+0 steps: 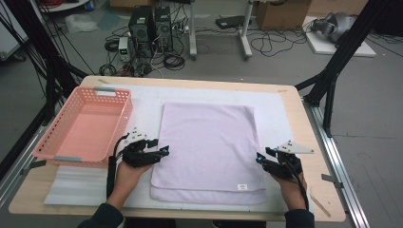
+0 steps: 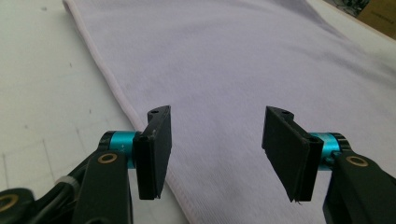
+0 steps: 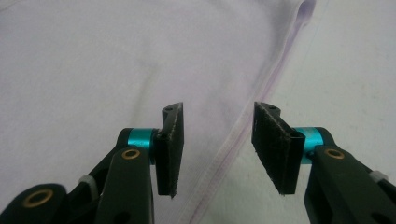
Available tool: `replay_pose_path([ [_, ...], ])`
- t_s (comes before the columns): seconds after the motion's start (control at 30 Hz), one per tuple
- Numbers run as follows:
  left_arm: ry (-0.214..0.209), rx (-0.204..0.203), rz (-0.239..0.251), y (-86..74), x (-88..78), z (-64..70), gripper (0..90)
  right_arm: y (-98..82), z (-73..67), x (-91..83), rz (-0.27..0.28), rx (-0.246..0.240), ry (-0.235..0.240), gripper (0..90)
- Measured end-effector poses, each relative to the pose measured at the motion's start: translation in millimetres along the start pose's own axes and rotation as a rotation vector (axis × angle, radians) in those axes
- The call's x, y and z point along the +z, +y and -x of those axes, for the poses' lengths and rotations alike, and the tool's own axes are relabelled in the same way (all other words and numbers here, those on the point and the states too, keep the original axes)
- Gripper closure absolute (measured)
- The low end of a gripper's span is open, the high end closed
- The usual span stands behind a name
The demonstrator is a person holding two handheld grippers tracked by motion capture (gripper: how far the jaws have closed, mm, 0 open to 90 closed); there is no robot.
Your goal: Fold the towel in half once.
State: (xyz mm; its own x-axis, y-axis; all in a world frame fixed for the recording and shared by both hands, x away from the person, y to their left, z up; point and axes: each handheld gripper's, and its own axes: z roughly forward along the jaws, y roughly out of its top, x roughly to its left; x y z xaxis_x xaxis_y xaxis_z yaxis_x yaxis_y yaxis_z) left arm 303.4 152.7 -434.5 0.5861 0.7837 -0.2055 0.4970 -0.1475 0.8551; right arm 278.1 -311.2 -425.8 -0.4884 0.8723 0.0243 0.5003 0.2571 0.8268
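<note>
A pale lilac towel (image 1: 209, 147) lies flat on a white mat (image 1: 280, 118) that covers the wooden tabletop (image 1: 313, 137), between the 2 grippers. It is folded: along its near edge 2 layers show, the upper one set slightly back from the lower. A small white label (image 1: 242, 186) sits near its near right corner. The cloth has a fine, short pile and a narrow stitched hem along each side, and it lies smooth apart from faint creases.

The left gripper (image 1: 164, 151) hangs at the towel's left edge, toward the near end, with its jaws apart and nothing between them. In the left gripper view the hem (image 2: 122, 100) runs away from just beside the left jaw, and the towel spreads ahead of and under the gap.

The right gripper (image 1: 259, 157) hangs at the towel's right edge, its jaws also apart and bare. In the right gripper view the right hem (image 3: 261, 93) passes under the gap between the jaws, with towel to its left and white mat to its right.

A pink plastic basket (image 1: 119, 95) stands beyond the left gripper, well apart from the towel.
</note>
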Motion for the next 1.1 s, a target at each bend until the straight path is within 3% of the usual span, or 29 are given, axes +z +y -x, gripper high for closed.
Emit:
replay_pose_path([
  [0.67,0.013,0.001,-0.030,-44.0,-43.3,24.4,47.6,-40.0,-32.7,-40.4,0.001,-0.029,0.023,57.5],
  [0.93,0.004,0.013,-0.055,-59.9,-55.6,31.6,50.5,-55.4,-43.5,-52.6,-0.005,-0.041,0.067,57.8],
  [1.03,0.009,-0.017,-0.055,-65.4,-59.8,32.3,52.3,-58.6,-50.2,-54.3,-0.018,-0.066,0.080,57.8],
  [1.1,0.012,-0.011,-0.066,-66.2,-60.6,33.9,53.9,-59.9,-52.8,-52.5,-0.035,-0.078,0.088,57.8],
])
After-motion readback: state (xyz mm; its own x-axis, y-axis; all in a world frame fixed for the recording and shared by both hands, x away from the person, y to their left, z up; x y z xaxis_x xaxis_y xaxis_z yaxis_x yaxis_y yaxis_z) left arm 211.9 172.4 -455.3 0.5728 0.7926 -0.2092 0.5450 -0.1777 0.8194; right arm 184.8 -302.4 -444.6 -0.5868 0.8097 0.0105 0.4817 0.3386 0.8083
